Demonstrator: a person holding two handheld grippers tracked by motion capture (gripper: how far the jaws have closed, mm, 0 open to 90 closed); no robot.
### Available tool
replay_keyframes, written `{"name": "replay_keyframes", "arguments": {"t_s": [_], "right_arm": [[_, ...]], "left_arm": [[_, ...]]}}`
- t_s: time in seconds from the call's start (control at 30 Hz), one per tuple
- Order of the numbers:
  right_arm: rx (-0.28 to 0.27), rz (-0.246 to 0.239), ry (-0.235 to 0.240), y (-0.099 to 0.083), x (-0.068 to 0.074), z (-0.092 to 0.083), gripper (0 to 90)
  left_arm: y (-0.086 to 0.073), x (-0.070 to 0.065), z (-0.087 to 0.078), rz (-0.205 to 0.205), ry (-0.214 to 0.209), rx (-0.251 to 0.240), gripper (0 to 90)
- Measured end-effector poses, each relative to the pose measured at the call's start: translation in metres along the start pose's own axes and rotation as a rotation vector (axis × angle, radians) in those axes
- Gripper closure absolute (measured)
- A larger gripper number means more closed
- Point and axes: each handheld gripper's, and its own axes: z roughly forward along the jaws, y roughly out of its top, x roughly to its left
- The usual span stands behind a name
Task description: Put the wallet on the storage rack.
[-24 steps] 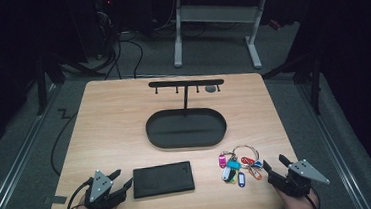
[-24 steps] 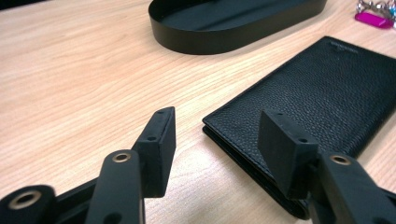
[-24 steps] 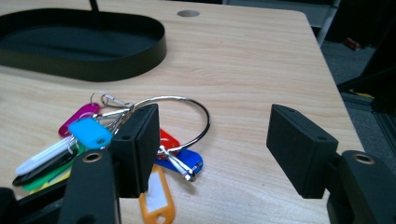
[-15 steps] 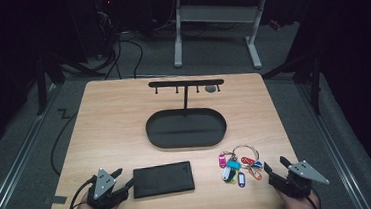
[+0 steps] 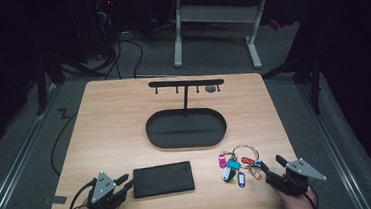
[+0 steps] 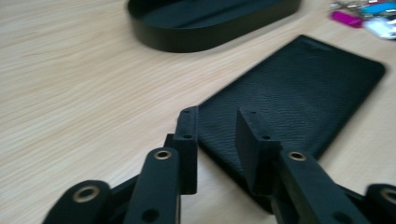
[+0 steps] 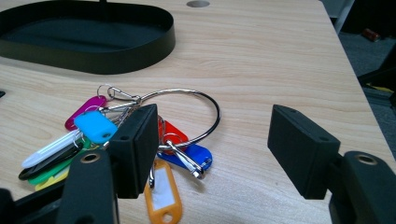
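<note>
While both grippers sat low at the near edge of the wooden table, the work lay just ahead of them. Beside the left gripper, a flat black textured case lay on the wood, its near left corner just beyond the jaw tips; in the left gripper view the jaws stood a little apart with nothing clamped between them, the case's edge passing under the gap. Whether the pads touched the case I could not tell.

At the other side, the right gripper held its jaws spread wide — nothing between them. Its tips pointed at a bunch of coloured key tags on a large metal ring, which lay near the table's front right corner, just left of the gripper. In the right gripper view the ring curved into the open gap, while the blue, orange and red tags sat against the left jaw.

Farther back, an oval black tray with a T-shaped hook stand rising from its far side took the table's middle. Bare wood ran wide on both sides of the tray and between the case and the keys — open room toward every edge.
</note>
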Motion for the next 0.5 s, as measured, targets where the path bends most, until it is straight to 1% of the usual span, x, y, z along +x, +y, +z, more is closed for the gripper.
{"name": "replay_keyframes", "arguments": {"t_s": [0.1, 0.2, 0.23, 0.27, 0.3, 0.33, 0.43, 0.47, 0.5], "right_arm": [[0.005, 0.008, 0.009, 0.001, 0.000, 0.000, 34.2], [0.008, 0.005, 0.015, 0.001, 0.000, 0.001, 34.2], [0.008, 0.005, 0.015, 0.001, 0.000, 0.001, 34.2], [0.011, 0.006, 0.016, 0.001, 0.000, 0.001, 34.3], [0.020, 0.002, 0.021, 0.000, 0.000, 0.002, 34.3], [0.022, -0.002, 0.021, 0.000, 0.000, 0.003, 34.3], [0.028, 0.001, 0.024, 0.000, 0.001, 0.003, 34.4], [0.030, 0.002, 0.026, 0.000, 0.001, 0.003, 34.5], [0.030, 0.002, 0.026, 0.000, 0.001, 0.003, 34.5]], "left_arm": [[0.003, -0.015, 0.005, 0.025, -0.050, 0.013, 76.2], [0.008, -0.033, 0.014, 0.052, -0.119, 0.044, 81.3], [0.008, -0.033, 0.014, 0.052, -0.119, 0.044, 82.6], [0.009, -0.040, 0.018, 0.062, -0.145, 0.056, 82.6], [0.013, -0.055, 0.026, 0.099, -0.189, 0.083, 84.5], [0.013, -0.055, 0.026, 0.099, -0.189, 0.083, 84.9], [0.018, -0.074, 0.040, 0.131, -0.234, 0.107, 85.5], [0.020, -0.084, 0.049, 0.152, -0.246, 0.128, 85.6], [0.020, -0.084, 0.049, 0.152, -0.246, 0.128, 85.7]]}}
